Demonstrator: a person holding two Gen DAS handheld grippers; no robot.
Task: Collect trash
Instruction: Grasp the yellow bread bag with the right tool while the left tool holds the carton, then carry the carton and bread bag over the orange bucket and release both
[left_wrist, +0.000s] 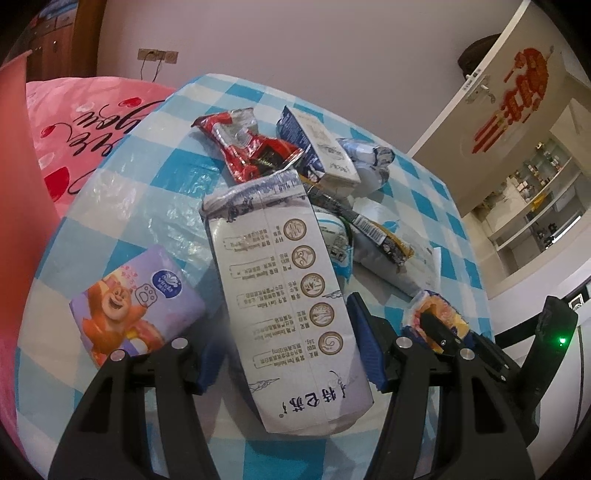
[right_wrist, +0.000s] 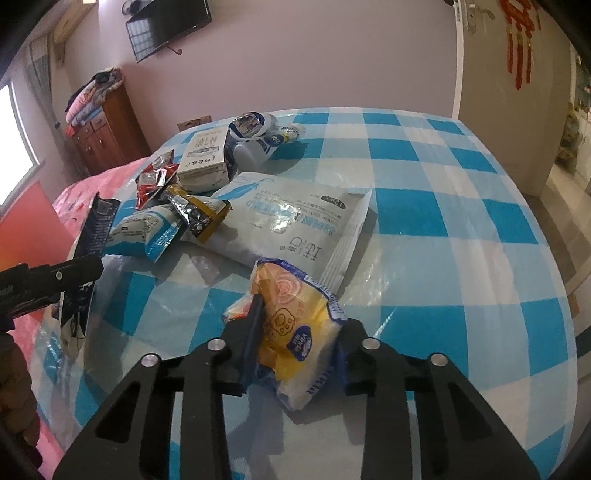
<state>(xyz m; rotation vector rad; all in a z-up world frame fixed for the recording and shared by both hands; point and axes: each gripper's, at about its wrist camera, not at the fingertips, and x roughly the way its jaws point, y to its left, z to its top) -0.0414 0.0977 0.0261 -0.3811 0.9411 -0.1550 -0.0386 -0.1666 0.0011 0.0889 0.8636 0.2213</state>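
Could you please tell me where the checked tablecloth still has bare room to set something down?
Bare cloth runs right of the big white pouch to the table edge, and left of the red wrapper above the purple tissue pack. The middle is crowded.

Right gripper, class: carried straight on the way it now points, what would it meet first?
The right gripper, shut on a crumpled yellow tissue packet, would probably first meet the large white plastic wipes pack lying just beyond on the blue-checked table; depth is uncertain.

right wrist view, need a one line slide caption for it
Right gripper closed on a yellow tissue pack above a blue checked tablecloth strewn with wrappers.
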